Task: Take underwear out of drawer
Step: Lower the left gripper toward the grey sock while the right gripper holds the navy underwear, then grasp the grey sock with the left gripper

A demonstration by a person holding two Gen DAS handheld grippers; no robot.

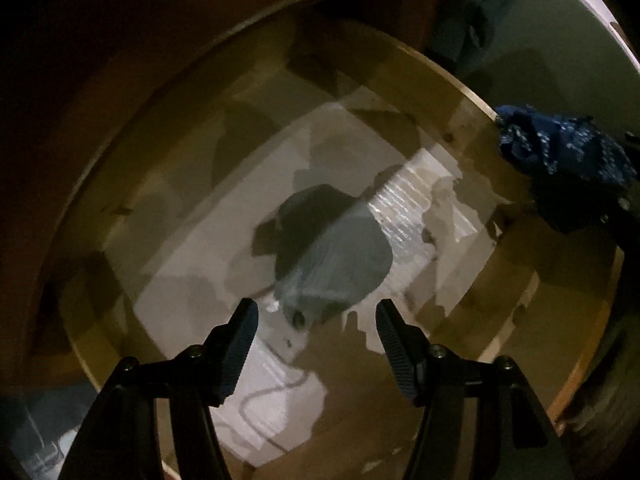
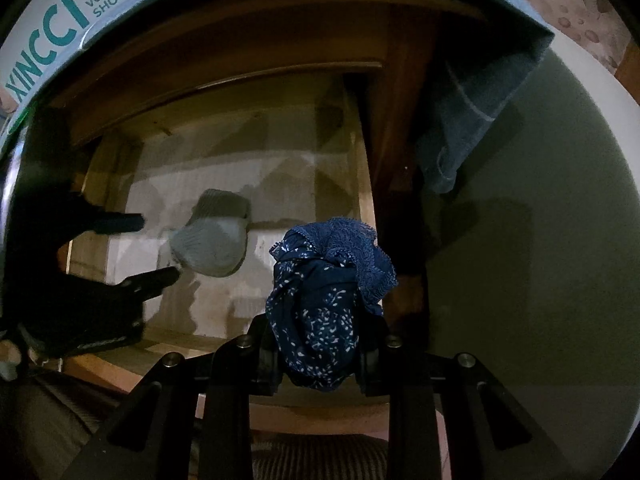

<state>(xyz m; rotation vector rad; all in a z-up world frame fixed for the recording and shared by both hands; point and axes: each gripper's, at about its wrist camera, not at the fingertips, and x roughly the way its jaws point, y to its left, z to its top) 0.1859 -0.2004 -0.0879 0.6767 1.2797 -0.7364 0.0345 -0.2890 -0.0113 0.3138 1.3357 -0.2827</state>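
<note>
Underwear is in two places as we are working: a navy lace-trimmed pair with a small white print (image 2: 326, 300) is bunched between the jaws of our right gripper (image 2: 320, 360), which are pinching it tight and holding it above the front edge of the open wooden drawer (image 1: 476, 98). A second piece, a pale grey ribbed garment (image 1: 332, 252), is lying crumpled near the middle of the drawer on its patchy white lining paper (image 1: 192, 264); we cannot tell for certain whether it is underwear or a sock.

Our left gripper (image 1: 316, 320) is pointing straight down into the drawer, its jaws spread and empty, with the near end of the grey garment lying just below the gap between them. In the right wrist view the same gripper appears as two dark fingers (image 2: 132, 220) on either side of the garment's left edge, not yet pressing on it.

To do this step well, we are judging that the left jaws should straddle a raised fold of the fabric, not a flat edge, so that they gather cloth only and do not snag the torn lining. The drawer is dim, so contact is hard to read. Our right gripper should be holding its pinch and staying clear of the drawer opening. A dark blue towel (image 2: 480, 112) is hanging to the right, beside a pale floor.
</note>
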